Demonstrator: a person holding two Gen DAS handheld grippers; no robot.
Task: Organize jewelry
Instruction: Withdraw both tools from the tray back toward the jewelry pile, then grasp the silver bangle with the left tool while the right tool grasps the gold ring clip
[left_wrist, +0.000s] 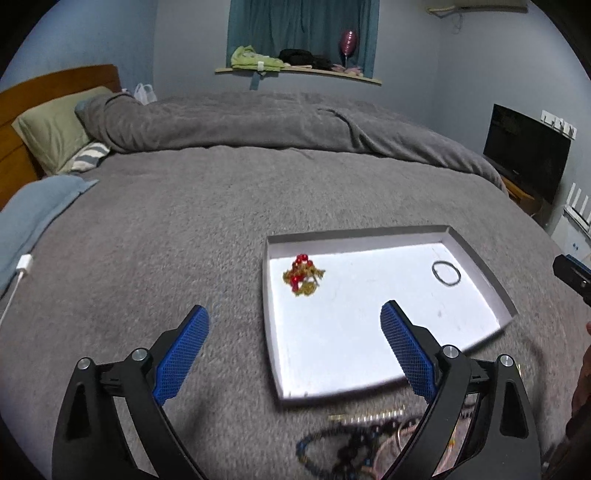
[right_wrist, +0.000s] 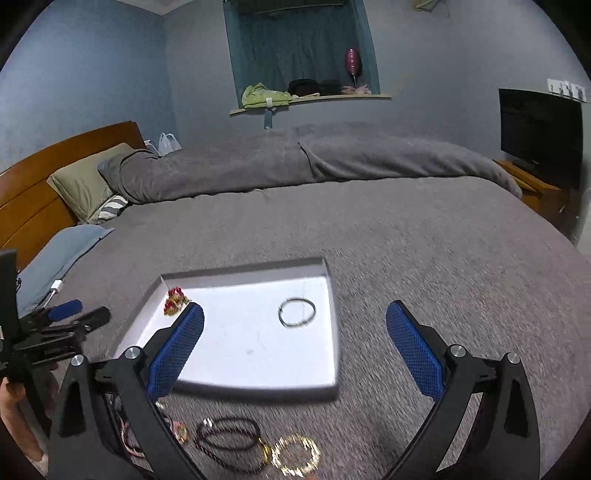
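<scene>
Grey fleece-covered bed (left_wrist: 184, 221), bearing all task items. One shallow white rectangular cardboard tray (left_wrist: 480, 254) near the front edge. Two hand-held grippers, black-framed with blue textured pads: left hand-held gripper (left_wrist: 295, 350) with jaws spread wide and empty, poised over the tray's near-left corner; right hand-held gripper (right_wrist: 295, 354) likewise wide and empty, above the tray's near-right corner.

Two pieces already in the tray: one red-and-gold beaded cluster (left_wrist: 303, 273) at the far-left corner, one thin dark metal bangle (right_wrist: 297, 312) towards the far right, well apart.

Unsorted pile (right_wrist: 255, 443) on the bed just in front of the tray: one black twisted cord necklace (right_wrist: 229, 435), one gold chain bracelet (right_wrist: 297, 456), plus several blurred, partly hidden pieces, number not clear.

Step in hand, as judged: fetching the next piece. Best single, untangled, pinched at a free loop, lifted clear, laid on bare tray floor.
</scene>
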